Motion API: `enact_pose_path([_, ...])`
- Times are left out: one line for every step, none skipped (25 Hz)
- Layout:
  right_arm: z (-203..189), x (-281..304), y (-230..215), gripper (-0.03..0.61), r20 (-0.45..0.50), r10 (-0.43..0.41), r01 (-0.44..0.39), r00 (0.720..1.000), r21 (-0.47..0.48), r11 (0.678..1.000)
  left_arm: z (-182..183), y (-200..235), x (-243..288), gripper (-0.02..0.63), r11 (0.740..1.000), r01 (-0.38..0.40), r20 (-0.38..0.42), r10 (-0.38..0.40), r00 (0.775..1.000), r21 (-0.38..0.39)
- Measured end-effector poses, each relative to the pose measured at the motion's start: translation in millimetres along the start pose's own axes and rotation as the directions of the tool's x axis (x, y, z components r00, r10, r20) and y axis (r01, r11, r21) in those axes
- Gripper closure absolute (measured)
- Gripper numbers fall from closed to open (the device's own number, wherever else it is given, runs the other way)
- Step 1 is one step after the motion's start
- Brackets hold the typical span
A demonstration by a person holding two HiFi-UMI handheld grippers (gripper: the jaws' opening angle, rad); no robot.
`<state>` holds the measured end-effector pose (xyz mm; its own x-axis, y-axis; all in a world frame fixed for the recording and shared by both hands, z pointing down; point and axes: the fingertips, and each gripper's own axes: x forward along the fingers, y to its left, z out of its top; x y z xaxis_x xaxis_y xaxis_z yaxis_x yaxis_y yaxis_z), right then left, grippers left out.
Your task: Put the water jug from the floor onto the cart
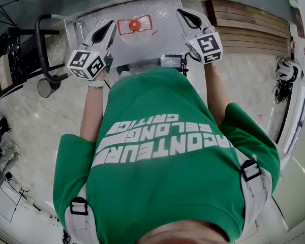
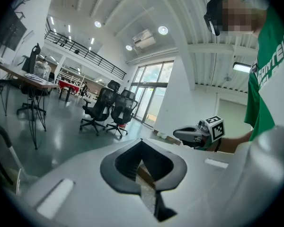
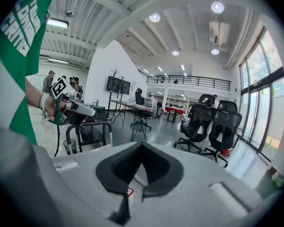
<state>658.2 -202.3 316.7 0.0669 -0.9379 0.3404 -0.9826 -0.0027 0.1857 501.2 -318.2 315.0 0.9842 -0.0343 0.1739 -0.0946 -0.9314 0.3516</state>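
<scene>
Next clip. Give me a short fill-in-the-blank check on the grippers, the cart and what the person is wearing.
1. The left gripper and the right gripper both have their jaws ____.
2. The cart has a curved handle coloured ____.
3. The person's shirt is ____.
4. The pallet beside the cart is made of ____.

Missing words: shut; black; green; wood.
</scene>
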Motion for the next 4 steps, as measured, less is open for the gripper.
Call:
enact_pose_path([-0.3, -0.6, -0.7, 0.585, 0.0, 0.001, -0.001, 1.0, -0.001, 1.0, -0.5, -2.1, 1.4, 0.602, 1.0, 0.002, -0.001, -0.002, 1.0, 0.0])
enact_pose_path([-0.7, -1.4, -1.6, 0.585, -0.001, 0.002, -0.002, 1.0, -0.002, 1.0, -1.0, -4.3, 2.9, 0.602, 1.0, 0.004, -0.002, -0.004, 1.0, 0.0])
enact_pose_path([-1.0, -2.1, -2.5, 0.586, -0.001, 0.002, -0.002, 1.0, -0.003, 1.0, -1.4, -6.3, 4.4, 0.601, 1.0, 0.006, -0.003, -0.006, 1.0, 0.0])
enact_pose_path([-1.3, -2.9, -3.4, 0.586, -0.001, 0.003, -0.003, 1.0, -0.004, 1.0, -1.8, -8.3, 5.9, 0.601, 1.0, 0.008, -0.004, -0.008, 1.0, 0.0])
